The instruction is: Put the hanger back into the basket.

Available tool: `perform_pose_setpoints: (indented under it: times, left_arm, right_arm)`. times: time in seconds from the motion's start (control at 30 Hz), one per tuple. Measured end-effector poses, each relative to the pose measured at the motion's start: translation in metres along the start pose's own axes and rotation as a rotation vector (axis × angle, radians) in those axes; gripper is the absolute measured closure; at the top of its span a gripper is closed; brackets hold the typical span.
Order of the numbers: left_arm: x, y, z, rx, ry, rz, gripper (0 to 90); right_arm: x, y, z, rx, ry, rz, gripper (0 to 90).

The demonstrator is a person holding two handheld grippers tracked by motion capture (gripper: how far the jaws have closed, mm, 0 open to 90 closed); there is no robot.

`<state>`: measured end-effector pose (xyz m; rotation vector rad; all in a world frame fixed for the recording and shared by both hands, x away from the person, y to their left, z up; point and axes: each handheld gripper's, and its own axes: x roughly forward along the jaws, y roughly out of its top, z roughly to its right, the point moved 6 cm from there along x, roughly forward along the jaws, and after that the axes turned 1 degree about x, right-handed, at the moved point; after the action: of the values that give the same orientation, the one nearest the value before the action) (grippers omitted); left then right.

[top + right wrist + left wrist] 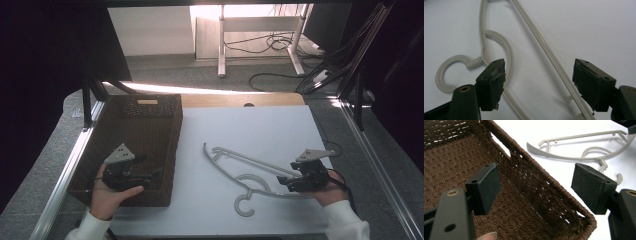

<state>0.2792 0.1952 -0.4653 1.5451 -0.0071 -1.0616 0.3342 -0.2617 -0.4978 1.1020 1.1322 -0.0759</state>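
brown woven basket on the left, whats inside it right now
The brown woven basket shows only its bare woven floor, with no items visible. The left gripper, jaws open, hovers over its near end, so the floor beneath it is hidden in the high view.

High view dim, dark corners; bright daylight glare beyond table point(260, 135). Gripper views evenly lit, soft shadows, slight blur.

My left tool point(150, 176) and right tool point(283, 182) are both black, each topped with a grey plate, and my sleeves point(346, 220) are white. The basket point(169, 150) on the left is dark brown with a woven pattern. The hanger point(250, 176) is pale beige-grey on a white surface point(250, 130).
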Motion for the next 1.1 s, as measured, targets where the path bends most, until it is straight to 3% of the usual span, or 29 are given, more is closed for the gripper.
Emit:
perform_pose_setpoints:
  times: [0.4,0.7,0.87,1.1]
  left_arm:
    - [-0.005,-0.003,0.005,0.01,-0.002,0.005,22.9]
    - [-0.003,-0.002,0.003,0.01,0.0,0.004,22.8]
    - [-0.002,-0.003,0.001,0.004,-0.005,0.003,22.8]
    - [-0.004,0.0,0.002,0.009,-0.009,0.01,22.8]
  right_arm:
    - [-0.002,0.008,-0.001,0.004,0.006,-0.007,34.2]
    - [0.008,0.016,-0.007,-0.012,0.006,-0.043,36.9]
    - [0.02,0.022,-0.014,-0.059,-0.01,-0.086,40.1]
    - [0.044,0.029,-0.027,-0.124,0.01,-0.182,46.9]
